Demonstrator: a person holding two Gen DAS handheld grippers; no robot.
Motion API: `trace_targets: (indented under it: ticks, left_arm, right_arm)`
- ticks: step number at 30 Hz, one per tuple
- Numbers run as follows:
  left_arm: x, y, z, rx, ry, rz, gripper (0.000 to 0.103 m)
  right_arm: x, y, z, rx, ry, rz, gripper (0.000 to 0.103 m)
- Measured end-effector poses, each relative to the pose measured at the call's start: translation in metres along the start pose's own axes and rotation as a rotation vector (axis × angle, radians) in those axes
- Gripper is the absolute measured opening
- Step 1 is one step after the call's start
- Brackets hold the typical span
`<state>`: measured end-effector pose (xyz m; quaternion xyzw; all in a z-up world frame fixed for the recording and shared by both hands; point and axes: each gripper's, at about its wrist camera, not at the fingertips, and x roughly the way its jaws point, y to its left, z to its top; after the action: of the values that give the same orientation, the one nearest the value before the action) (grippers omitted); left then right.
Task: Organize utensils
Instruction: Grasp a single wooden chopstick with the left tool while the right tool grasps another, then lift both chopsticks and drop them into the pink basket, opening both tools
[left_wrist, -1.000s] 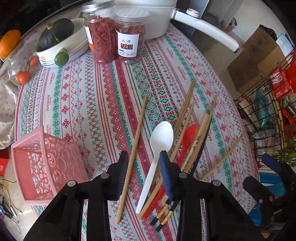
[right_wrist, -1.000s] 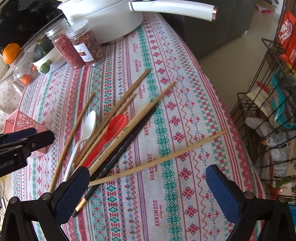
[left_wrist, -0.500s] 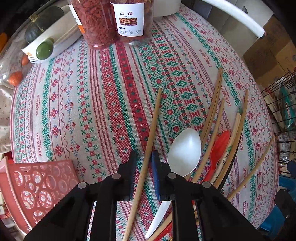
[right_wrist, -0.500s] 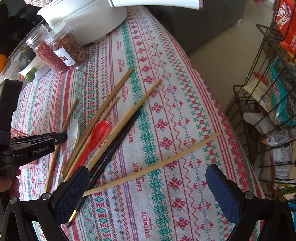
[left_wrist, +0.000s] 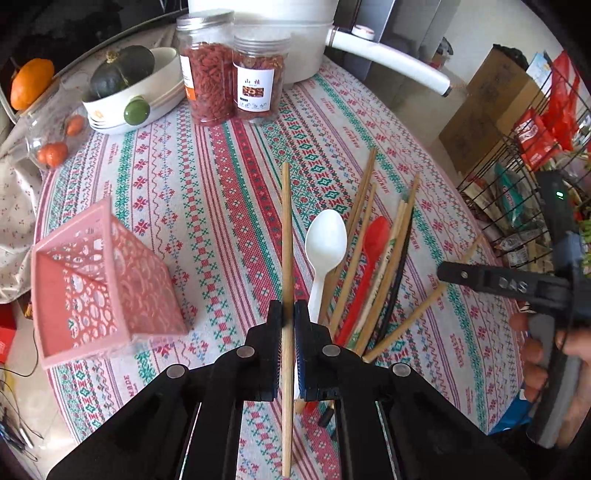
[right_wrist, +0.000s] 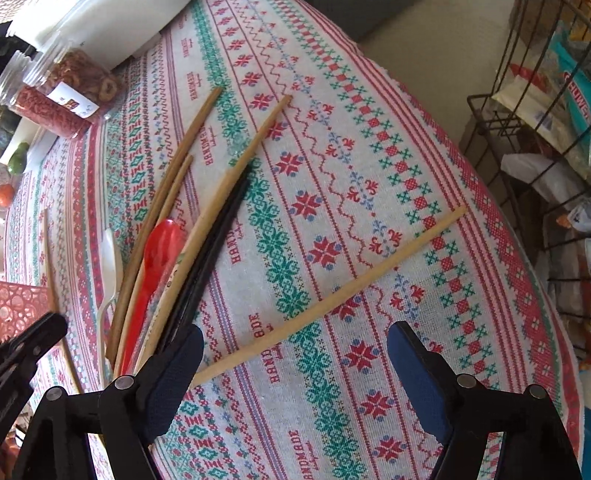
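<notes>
The tabletop (left_wrist: 229, 177) is wearing a striped red-and-green cloth, and a big white pot (left_wrist: 295, 37) is sitting at its far edge with its handle sticking out to the right. Beside the pot two jars (left_wrist: 236, 81) of dried red stuff are standing close together, and left of them a white bowl (left_wrist: 147, 92) is holding a dark green squash (left_wrist: 122, 70). A pink basket (left_wrist: 99, 284) is lying tipped on its side near the left edge, its open mouth facing left. Off the right edge a wire rack (right_wrist: 535, 122) is holding snack packets. The left gripper (left_wrist: 288, 325) is pinching a single wooden chopstick (left_wrist: 286, 229) between its jaws, which are pressed against it from both sides; the stick is running straight out ahead and also back behind the jaws. Just right of it a white spoon (left_wrist: 325, 251) is lying bowl-end away, next to a loose bundle of chopsticks (right_wrist: 173, 206) with a red spoon (right_wrist: 155, 258) and black chopsticks (right_wrist: 207, 266) among them. One pale chopstick (right_wrist: 332, 295) is lying apart, slanted across the cloth. The right gripper (right_wrist: 295, 369) is hovering over that stick's near end with its jaws spread wide, gripping nothing.
</notes>
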<state>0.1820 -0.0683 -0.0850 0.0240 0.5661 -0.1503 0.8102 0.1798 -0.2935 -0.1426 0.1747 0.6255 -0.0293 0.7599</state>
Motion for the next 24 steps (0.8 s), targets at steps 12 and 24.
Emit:
trace_targets:
  ticks: [12,24]
  left_arm:
    - [-0.065,0.036,-0.066,-0.054,-0.116,-0.091,0.007]
    - [-0.150,0.070,-0.079,-0.129,-0.435,-0.102,0.007]
  right_arm:
    - [0.012,0.022,0.002,-0.009,-0.132,-0.221,0.048]
    - [-0.027,0.021,-0.017,0.027,-0.229,0.066,0.006]
